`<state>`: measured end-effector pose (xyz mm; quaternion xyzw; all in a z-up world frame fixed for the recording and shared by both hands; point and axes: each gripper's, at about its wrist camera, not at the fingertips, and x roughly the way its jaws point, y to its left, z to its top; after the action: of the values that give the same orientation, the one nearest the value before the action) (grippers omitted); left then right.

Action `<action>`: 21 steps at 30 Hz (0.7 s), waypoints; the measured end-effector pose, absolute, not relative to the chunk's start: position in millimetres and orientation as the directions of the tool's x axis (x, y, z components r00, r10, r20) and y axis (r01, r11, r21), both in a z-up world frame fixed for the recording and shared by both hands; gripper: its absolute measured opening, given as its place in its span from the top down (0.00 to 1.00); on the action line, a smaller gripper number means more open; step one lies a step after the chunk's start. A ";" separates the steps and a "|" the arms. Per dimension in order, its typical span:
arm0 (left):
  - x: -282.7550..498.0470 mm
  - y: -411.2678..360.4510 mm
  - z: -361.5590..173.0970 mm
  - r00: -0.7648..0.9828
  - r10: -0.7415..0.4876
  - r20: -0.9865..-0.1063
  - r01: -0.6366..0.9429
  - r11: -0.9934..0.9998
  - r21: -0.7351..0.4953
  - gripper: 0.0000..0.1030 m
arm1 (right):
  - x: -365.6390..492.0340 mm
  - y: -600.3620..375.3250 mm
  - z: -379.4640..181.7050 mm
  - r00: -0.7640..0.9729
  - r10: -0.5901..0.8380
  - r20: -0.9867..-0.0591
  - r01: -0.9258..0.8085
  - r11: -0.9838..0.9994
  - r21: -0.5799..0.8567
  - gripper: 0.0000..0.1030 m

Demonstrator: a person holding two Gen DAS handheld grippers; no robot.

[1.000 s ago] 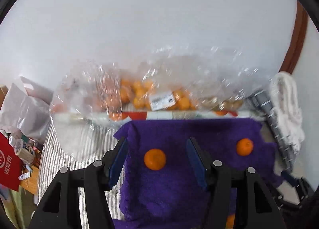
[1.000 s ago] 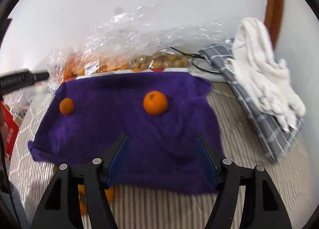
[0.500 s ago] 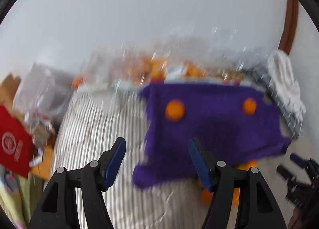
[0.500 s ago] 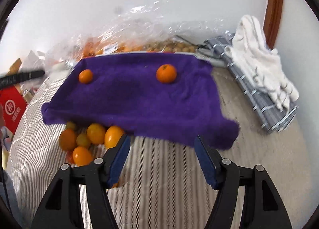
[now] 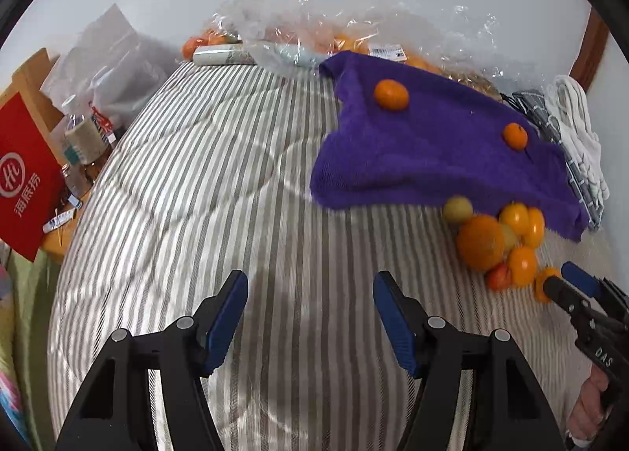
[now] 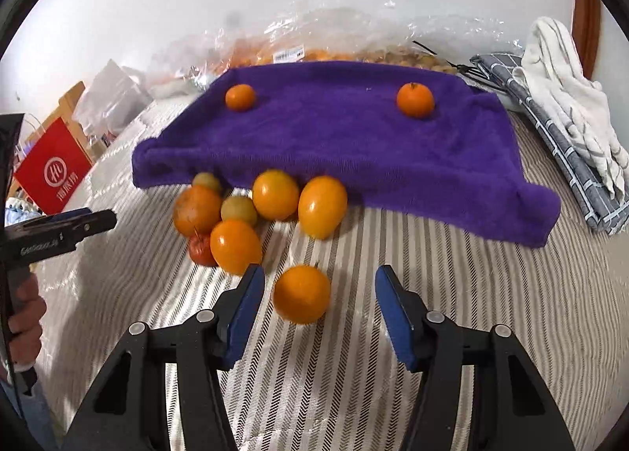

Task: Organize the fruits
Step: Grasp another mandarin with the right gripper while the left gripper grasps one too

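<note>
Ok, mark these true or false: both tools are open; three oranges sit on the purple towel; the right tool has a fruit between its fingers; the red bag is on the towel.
1. Both tools open: true, left tool and right tool grip nothing.
2. Three oranges on the purple towel: false, two.
3. An orange fruit lies between the right tool's fingers: true, unclamped.
4. Red bag on the towel: false, it stands beside the striped bedding.
</note>
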<state>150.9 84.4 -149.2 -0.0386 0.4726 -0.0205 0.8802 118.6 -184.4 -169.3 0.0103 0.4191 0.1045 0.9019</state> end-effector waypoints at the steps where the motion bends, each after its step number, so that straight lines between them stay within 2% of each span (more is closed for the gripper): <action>1: 146.7 83.9 -152.2 0.560 -0.075 -0.825 -0.001 0.996 -0.091 0.38 | 117.1 -184.0 -173.3 0.630 0.198 -0.751 -0.180 0.978 0.107 0.48; 5: 134.3 80.5 -158.5 0.591 -0.052 -0.805 -0.006 0.998 -0.069 0.38 | 116.6 -183.8 -181.8 0.624 0.206 -0.753 -0.183 0.976 0.115 0.54; 7: 128.5 77.0 -159.5 0.601 -0.042 -0.798 0.001 0.999 -0.052 0.38 | 113.9 -180.4 -181.8 0.636 0.209 -0.743 -0.203 0.974 0.101 0.67; 8: 128.2 75.2 -159.7 0.603 -0.036 -0.797 0.003 0.999 -0.043 0.38 | 113.7 -180.2 -181.2 0.636 0.214 -0.741 -0.211 0.972 0.099 0.69; 10: 124.7 71.7 -161.2 0.610 -0.016 -0.792 0.014 1.000 -0.010 0.36 | 112.1 -179.7 -180.4 0.649 0.183 -0.738 -0.205 0.977 0.062 0.69; 12: 122.3 70.8 -162.1 0.608 -0.018 -0.793 0.027 1.000 -0.002 0.27 | 109.8 -184.5 -179.1 0.661 0.161 -0.733 -0.196 0.980 0.039 0.69; 17: 124.1 68.8 -158.5 0.587 -0.023 -0.809 -0.003 1.000 -0.031 0.29 | 106.8 -207.6 -175.2 0.690 0.081 -0.719 -0.134 0.991 -0.017 0.69; 19: 126.5 58.0 -152.2 0.587 -0.106 -0.803 0.065 0.994 -0.083 0.32 | 106.3 -215.6 -174.9 0.699 0.060 -0.713 -0.118 0.993 -0.031 0.69; 21: 127.0 42.7 -142.8 0.611 -0.129 -0.781 0.123 0.990 -0.068 0.32 | 103.9 -224.6 -174.8 0.707 0.053 -0.705 -0.106 0.994 -0.031 0.69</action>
<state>127.0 42.7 -142.8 -0.0038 0.4355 -0.0701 0.8975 103.9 -224.6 -174.8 -0.0347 0.3804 0.0429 0.9232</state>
